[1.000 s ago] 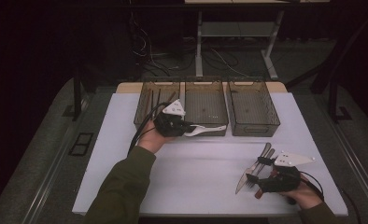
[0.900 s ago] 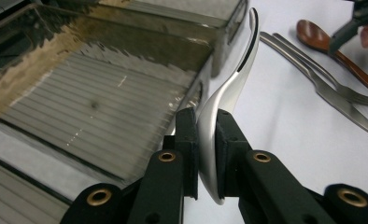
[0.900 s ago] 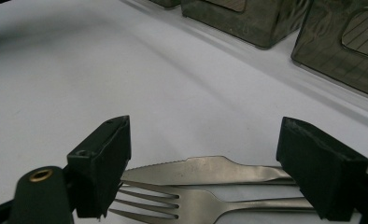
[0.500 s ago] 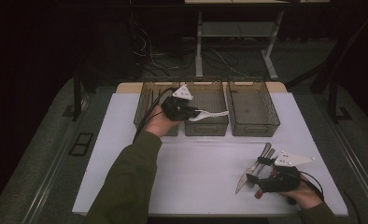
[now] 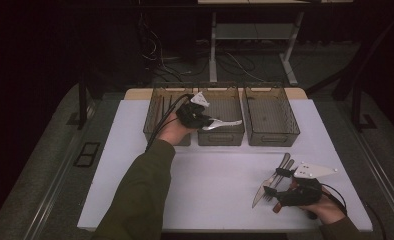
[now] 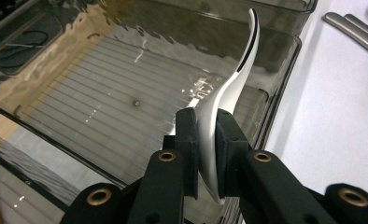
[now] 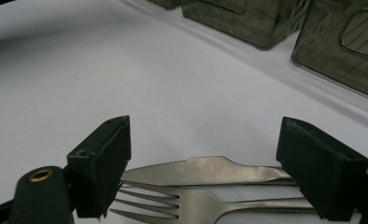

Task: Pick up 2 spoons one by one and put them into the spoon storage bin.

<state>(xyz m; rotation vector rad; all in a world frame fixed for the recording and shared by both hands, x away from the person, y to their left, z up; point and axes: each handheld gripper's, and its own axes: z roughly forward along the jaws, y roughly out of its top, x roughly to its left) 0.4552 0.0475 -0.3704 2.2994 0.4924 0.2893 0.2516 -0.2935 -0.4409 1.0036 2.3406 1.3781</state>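
My left gripper [image 5: 206, 120] is shut on the bowl of a silver spoon [image 5: 226, 123]. It holds the spoon on edge above the front of the middle smoky plastic bin [image 5: 220, 141]. In the left gripper view the spoon [image 6: 229, 88] stands between the black pads, handle pointing away over the ribbed floor of the bin [image 6: 102, 107]. My right gripper [image 5: 275, 182] rests near the table's front right, open. In the right gripper view a knife [image 7: 205, 168] and a fork [image 7: 173, 204] lie flat on the white surface between the wide-apart jaws of that gripper [image 7: 210, 140], untouched.
Three smoky bins stand in a row at the back of the white table top [image 5: 210, 175]: a left bin [image 5: 157, 131], the middle one and a right bin [image 5: 271, 137]. Beyond the table's far edge stand desk legs and cables on a dark floor.
My left gripper has carried the spoon away from the person and slightly right, from in front of the bins to above the middle bin. The right gripper has stayed put.
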